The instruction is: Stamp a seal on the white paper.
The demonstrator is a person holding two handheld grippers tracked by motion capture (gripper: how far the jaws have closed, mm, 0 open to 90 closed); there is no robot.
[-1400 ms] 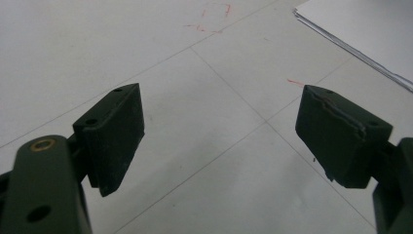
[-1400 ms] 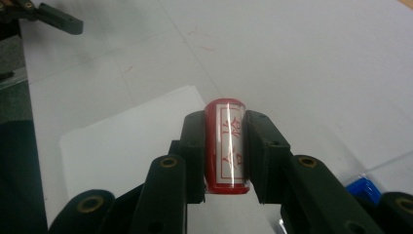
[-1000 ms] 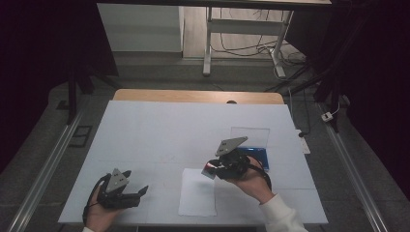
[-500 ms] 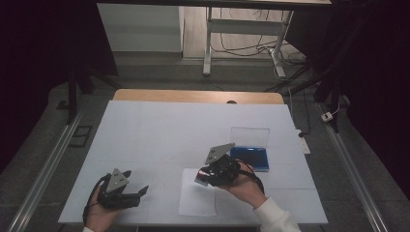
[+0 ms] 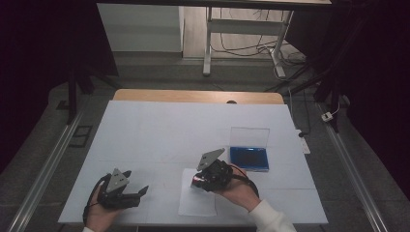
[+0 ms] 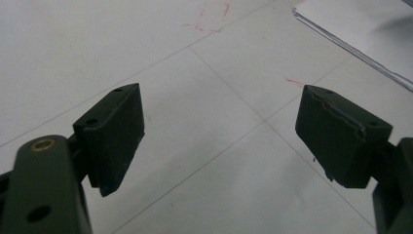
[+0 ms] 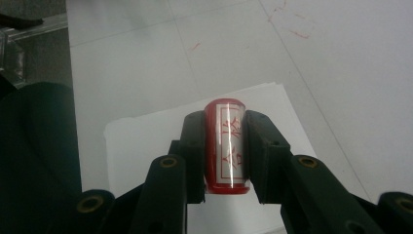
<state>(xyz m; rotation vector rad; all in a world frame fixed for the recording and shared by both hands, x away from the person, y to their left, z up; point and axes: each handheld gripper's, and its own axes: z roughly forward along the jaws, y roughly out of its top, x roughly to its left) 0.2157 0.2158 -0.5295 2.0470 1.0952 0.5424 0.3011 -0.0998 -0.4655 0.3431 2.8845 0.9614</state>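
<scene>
Right gripper: clamping a red stamp between its two jaws, the cylinder lying along them with its red characters facing the camera.
Stamp: hanging over the sheet of white paper near the table's front edge (whether it is touching the sheet cannot be told).
Left gripper: resting low over the white table at the front left, jaws spread wide with nothing between them.
Ink pad case: sitting open just beyond the right hand, blue pad showing, clear lid standing up.
</scene>
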